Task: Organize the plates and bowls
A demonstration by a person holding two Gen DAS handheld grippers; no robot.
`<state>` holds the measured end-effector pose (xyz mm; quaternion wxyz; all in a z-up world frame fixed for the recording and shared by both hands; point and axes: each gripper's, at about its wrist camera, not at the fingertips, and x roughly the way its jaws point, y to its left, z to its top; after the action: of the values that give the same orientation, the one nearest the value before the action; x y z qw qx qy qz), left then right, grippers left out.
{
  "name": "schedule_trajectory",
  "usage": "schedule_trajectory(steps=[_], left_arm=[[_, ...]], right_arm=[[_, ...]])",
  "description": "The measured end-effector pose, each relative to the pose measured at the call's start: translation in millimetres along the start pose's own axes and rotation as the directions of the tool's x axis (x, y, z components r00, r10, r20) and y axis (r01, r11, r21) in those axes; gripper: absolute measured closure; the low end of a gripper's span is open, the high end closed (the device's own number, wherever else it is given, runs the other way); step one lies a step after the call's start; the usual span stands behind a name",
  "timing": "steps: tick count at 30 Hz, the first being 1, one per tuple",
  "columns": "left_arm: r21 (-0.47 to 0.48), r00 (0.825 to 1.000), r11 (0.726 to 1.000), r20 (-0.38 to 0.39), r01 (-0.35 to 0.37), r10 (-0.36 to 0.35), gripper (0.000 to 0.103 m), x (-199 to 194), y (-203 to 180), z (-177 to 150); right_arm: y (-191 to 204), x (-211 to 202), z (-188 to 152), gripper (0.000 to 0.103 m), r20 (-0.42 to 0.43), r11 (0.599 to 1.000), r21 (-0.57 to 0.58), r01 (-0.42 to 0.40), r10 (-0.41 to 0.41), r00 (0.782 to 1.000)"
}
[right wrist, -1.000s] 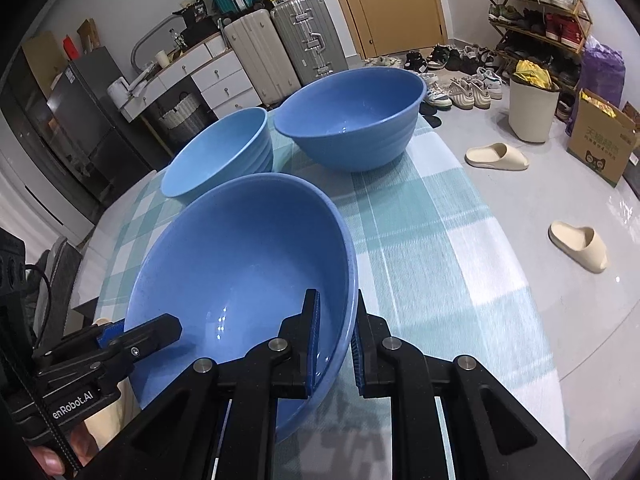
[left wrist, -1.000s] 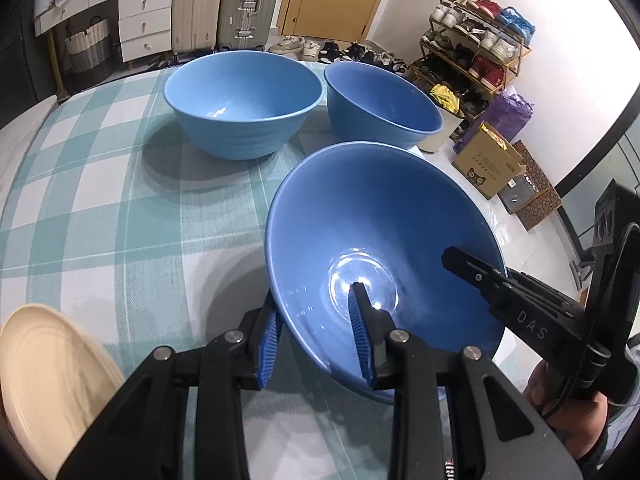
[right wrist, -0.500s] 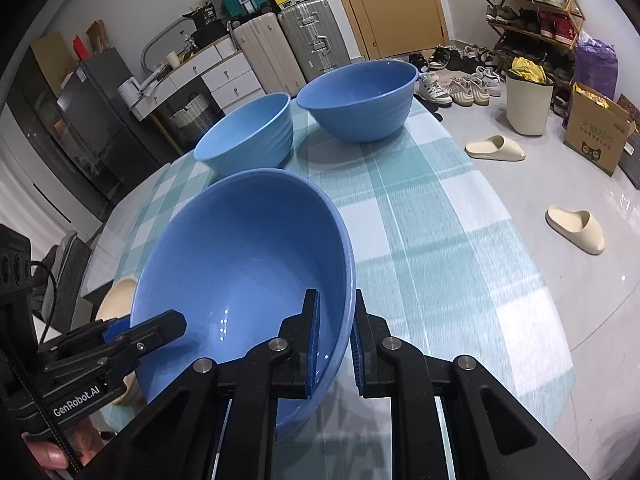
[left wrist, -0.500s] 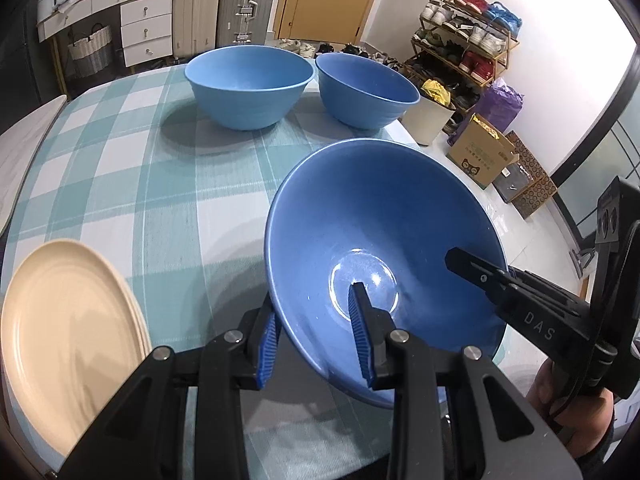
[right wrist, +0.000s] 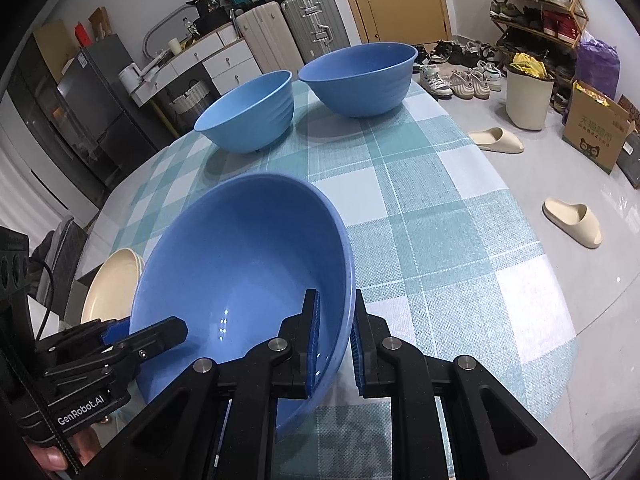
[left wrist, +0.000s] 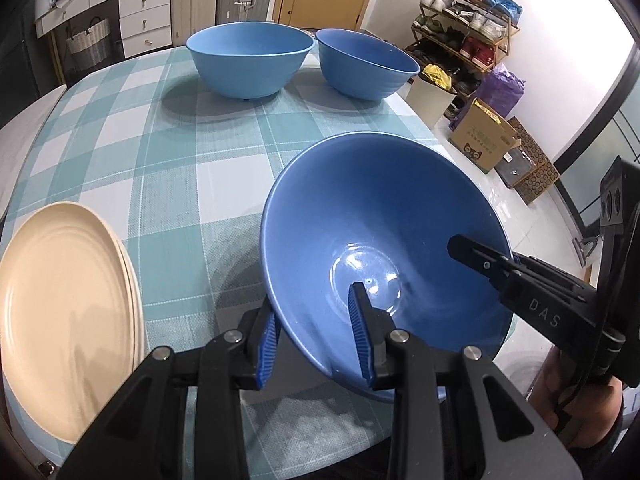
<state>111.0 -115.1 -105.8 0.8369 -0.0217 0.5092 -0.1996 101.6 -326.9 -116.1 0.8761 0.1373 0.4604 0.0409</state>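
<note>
Right gripper [right wrist: 335, 334] and left gripper [right wrist: 160, 330] clamp opposite rims of the tilted blue bowl [right wrist: 240, 264] above the checked tablecloth [right wrist: 440, 208].

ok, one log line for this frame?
left claw: shut on held bowl rim | right claw: shut on opposite rim | bowl: tilted above table | beige plates: stacked beside | two bowls: far end

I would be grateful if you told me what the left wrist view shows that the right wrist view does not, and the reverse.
Only the left wrist view shows the beige plates nearly whole, and their stacked rims. Only the right wrist view shows two beige slippers on the floor. Both show the held blue bowl, clamped at its rim by the left gripper and right gripper, plus two more blue bowls on the checked tablecloth.
</note>
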Motion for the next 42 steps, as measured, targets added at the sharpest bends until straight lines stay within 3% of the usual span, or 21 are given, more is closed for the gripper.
schedule_trajectory(steps=[10,17,22,37,40,42], left_arm=[[0.010,1.000,1.000,0.007,-0.004,0.004,0.072,1,2,2],[-0.007,1.000,1.000,0.001,0.015,-0.015,0.072,1,7,3],[-0.017,1.000,1.000,0.008,0.007,-0.007,0.071,-1,10,4],[-0.094,0.996,0.995,0.088,-0.016,0.024,0.069,-34,44,18],[-0.098,0.989,0.995,0.141,-0.018,0.032,0.061,-53,48,24],[-0.096,0.982,0.995,0.184,-0.023,0.040,0.047,-69,49,31]], right_arm=[[6,11,6,0.089,-0.002,0.999,-0.035,0.014,-0.014,1.000],[0,13,10,0.089,0.007,0.999,0.017,-0.032,0.032,0.999],[3,11,12,0.089,0.010,1.000,-0.013,-0.026,0.026,1.000],[-2,-36,32,0.083,0.132,1.000,-0.020,-0.018,0.020,0.991],[6,-58,40,0.079,0.161,0.998,-0.042,-0.046,0.052,0.985],[15,-75,44,0.079,0.189,0.995,-0.066,-0.074,0.086,0.978]])
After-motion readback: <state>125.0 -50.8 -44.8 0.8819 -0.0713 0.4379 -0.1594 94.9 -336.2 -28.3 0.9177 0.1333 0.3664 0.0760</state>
